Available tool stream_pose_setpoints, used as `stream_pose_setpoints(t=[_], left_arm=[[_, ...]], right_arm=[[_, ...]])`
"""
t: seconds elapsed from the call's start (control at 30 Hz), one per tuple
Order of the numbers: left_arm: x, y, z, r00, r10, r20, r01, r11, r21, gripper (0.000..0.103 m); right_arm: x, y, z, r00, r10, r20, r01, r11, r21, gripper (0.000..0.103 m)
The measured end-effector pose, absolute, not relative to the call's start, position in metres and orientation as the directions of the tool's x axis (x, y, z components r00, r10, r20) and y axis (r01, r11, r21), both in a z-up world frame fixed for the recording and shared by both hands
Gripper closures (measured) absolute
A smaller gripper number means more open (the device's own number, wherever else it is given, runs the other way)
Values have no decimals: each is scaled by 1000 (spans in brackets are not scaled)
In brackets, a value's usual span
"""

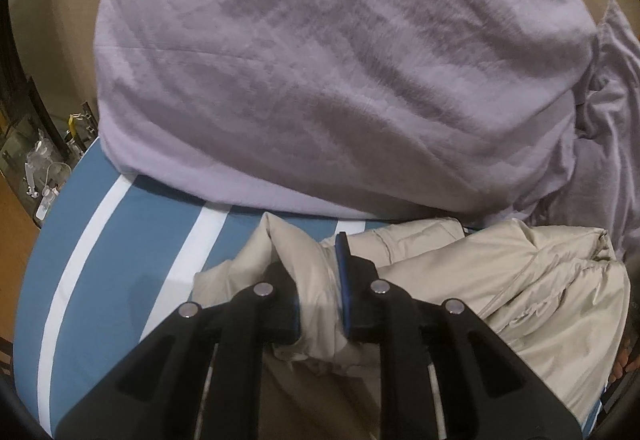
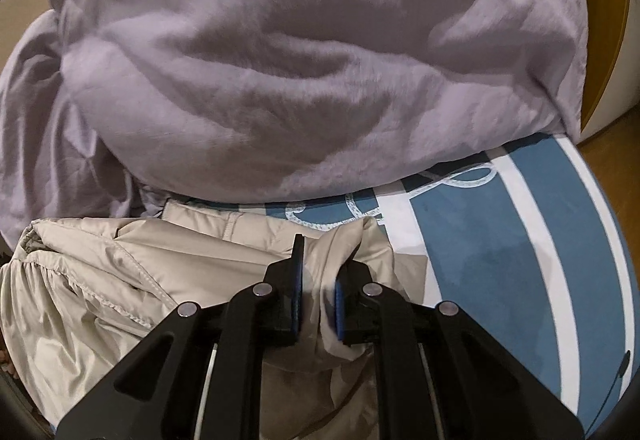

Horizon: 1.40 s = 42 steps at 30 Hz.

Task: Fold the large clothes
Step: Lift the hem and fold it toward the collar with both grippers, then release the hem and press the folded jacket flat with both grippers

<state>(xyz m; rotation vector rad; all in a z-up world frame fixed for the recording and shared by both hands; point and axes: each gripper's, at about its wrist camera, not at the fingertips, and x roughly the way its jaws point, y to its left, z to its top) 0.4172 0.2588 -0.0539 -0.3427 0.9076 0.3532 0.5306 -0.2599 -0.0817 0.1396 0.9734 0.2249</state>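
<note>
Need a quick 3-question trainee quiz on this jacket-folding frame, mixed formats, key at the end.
1. True or false: the left claw is shut on a fold of the beige jacket.
2. What does the right claw hold? A) lilac blanket B) beige jacket C) nothing
3. Fill in: the jacket lies on a blue-and-white striped ____, in front of the lilac blanket.

Key: 1 true; 2 B, beige fabric is pinched between its pads; 3 bedsheet.
</note>
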Motion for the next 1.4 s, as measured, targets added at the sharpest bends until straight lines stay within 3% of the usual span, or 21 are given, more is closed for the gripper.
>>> stream_pose_setpoints(t=[0.3,0.43,0.53,0.6,0.67,0.77,1.0,1.4], left_arm=[[444,261,-84,521,170,-837,-469,876,-114,82],[444,263,-80,518,146,-843,-462,877,-132,77],[440,265,-69,538,123,-834,-449,879,-160,67],[436,264,-62,545,125,-829,-444,882,-159,62],[431,265,-52,555,141,-819,-442,885,-148,50],[423,260,-35,584,209,-784,-455,885,-102,34],[412,234,-11,639,184,-747,-394,912,-112,29],[425,148,-32,653,88,-753,-248,963,-102,25]], right_arm=[[552,-255,-101,504,270,-821,-99,962,255,87],[551,-275,-95,483,350,-802,-69,929,364,80],[544,-290,-83,496,379,-782,-48,910,411,67],[534,-297,-67,545,344,-765,-37,921,388,37],[525,-302,-51,597,318,-737,-39,929,369,28],[517,-299,-34,603,351,-716,-77,919,386,28],[505,-238,-21,537,454,-711,-231,890,393,28],[483,-101,-21,379,531,-758,-499,807,316,28]])
